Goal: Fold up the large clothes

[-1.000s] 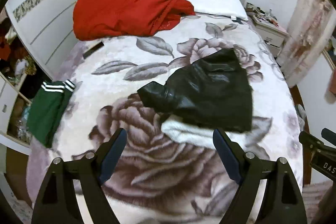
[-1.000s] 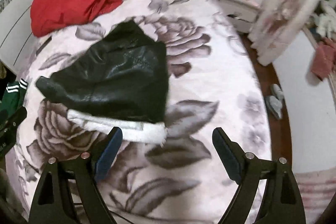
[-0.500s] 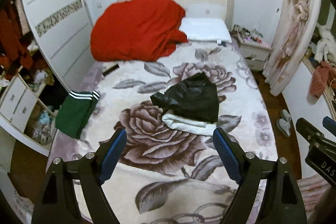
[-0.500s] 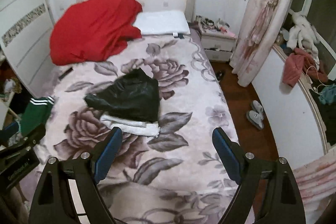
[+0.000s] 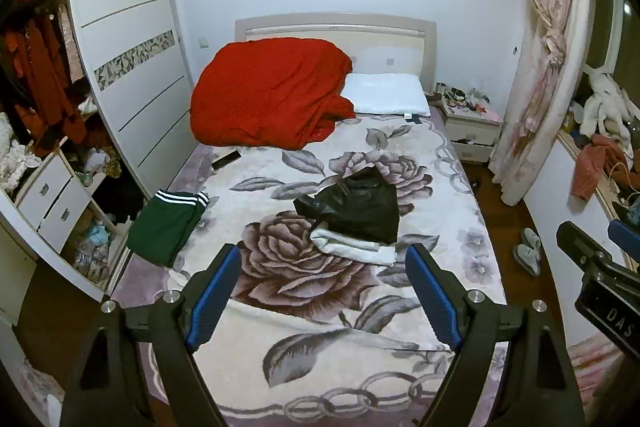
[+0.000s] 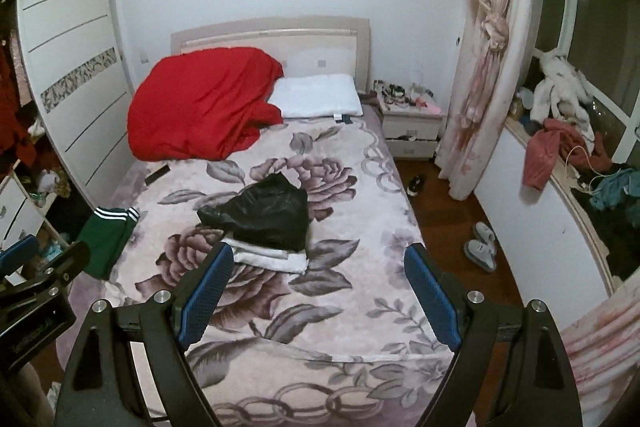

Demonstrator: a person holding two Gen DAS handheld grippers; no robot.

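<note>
A folded black leather garment with white fleece lining (image 5: 356, 213) lies in the middle of the floral bed blanket (image 5: 304, 307); it also shows in the right wrist view (image 6: 266, 215). A folded green garment with white stripes (image 5: 166, 225) (image 6: 110, 235) lies at the bed's left edge. My left gripper (image 5: 322, 291) is open and empty, high above the foot of the bed. My right gripper (image 6: 318, 289) is open and empty, also far back from the garments.
A red quilt (image 5: 268, 99) and a white pillow (image 5: 386, 99) lie at the headboard. A white wardrobe (image 5: 128, 67) stands on the left. A nightstand (image 5: 470, 125), a curtain (image 5: 540, 67), slippers (image 6: 482, 245) and a cluttered windowsill (image 6: 568, 143) are on the right.
Both grippers have pulled back and up from just above the black garment to the foot of the bed. The garment stays folded on the blanket. Both jaws stay open.
</note>
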